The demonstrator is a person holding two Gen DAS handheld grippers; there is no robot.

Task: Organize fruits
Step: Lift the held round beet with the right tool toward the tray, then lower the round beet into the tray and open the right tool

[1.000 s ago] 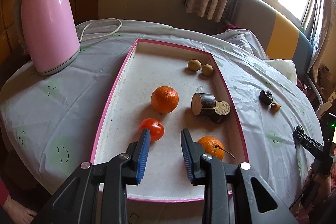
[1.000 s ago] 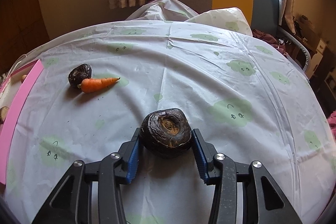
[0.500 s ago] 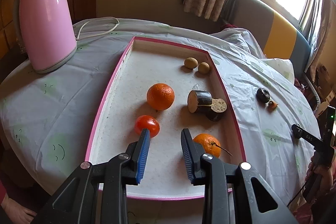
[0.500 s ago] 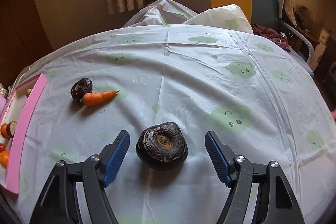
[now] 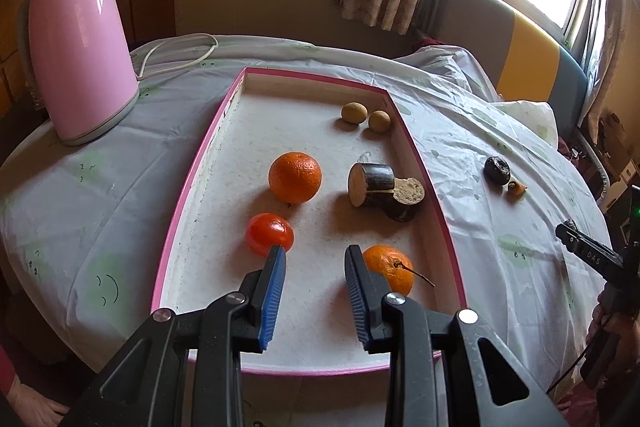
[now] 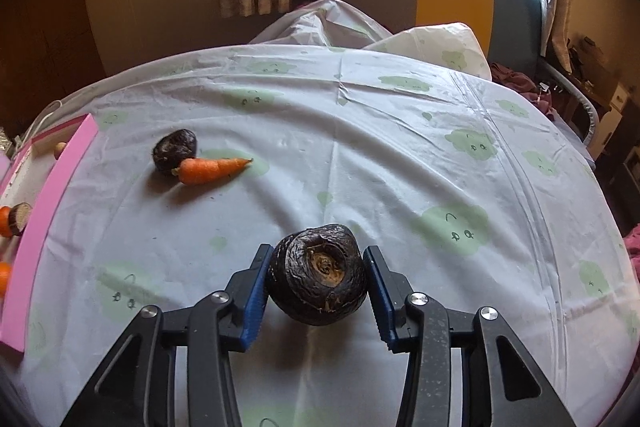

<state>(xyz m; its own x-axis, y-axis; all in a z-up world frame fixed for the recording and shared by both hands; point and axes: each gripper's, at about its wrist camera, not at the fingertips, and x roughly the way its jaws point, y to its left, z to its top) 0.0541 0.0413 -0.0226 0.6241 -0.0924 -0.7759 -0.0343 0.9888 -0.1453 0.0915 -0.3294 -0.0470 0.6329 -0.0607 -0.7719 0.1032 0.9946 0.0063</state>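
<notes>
In the left wrist view a pink-rimmed tray (image 5: 200, 163) holds a large orange (image 5: 295, 177), a tomato (image 5: 269, 233), a small stemmed orange (image 5: 390, 268), two dark cut stubs (image 5: 382, 189) and two small brown fruits (image 5: 365, 117). My left gripper (image 5: 315, 277) is open and empty above the tray's near end. In the right wrist view my right gripper (image 6: 317, 277) is shut on a dark wrinkled round fruit (image 6: 318, 273) on the cloth. A smaller dark fruit (image 6: 175, 149) and a carrot (image 6: 210, 169) lie farther left.
A pink kettle (image 5: 78, 47) with a white cord stands left of the tray. The round table wears a white cloth with green prints (image 6: 400, 155). The tray's pink edge (image 6: 52, 199) shows at the left of the right wrist view. A sofa and window lie behind.
My right gripper opened around the dark fruit half a second ago and has closed on it again. My left gripper stayed open over the tray, drifting slightly.
</notes>
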